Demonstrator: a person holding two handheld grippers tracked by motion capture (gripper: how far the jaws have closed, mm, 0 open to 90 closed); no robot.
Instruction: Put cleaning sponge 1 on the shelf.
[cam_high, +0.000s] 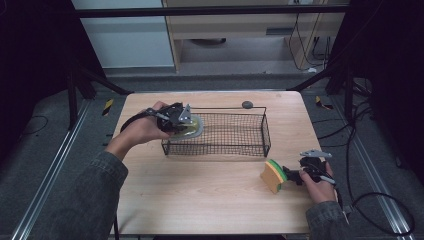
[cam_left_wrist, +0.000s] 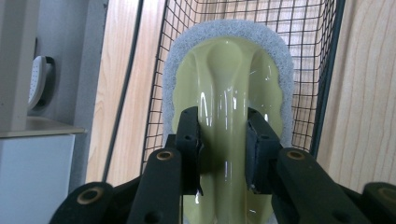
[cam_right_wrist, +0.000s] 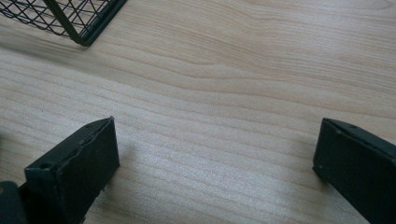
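Glossy pale-yellow plastic, ridged down its middle and rimmed with a white fibrous pad: that is the scrubber (cam_left_wrist: 229, 88) my left gripper (cam_left_wrist: 223, 140) clamps by the ridge, held at the left end of the black wire basket (cam_high: 235, 131). My right gripper (cam_right_wrist: 215, 158) rests low over the grained wooden table (cam_right_wrist: 243, 70), jaws spread wide with nothing between them, just beside a yellow-green sponge (cam_high: 274, 175).

no readable text, labels, brands or numbers anywhere

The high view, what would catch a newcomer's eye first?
The black wire mesh basket at mid-table stands out, with the left gripper shut on the pale yellow scrubber with a white pad at its left end. The right gripper rests open on the wood near a yellow-green sponge.
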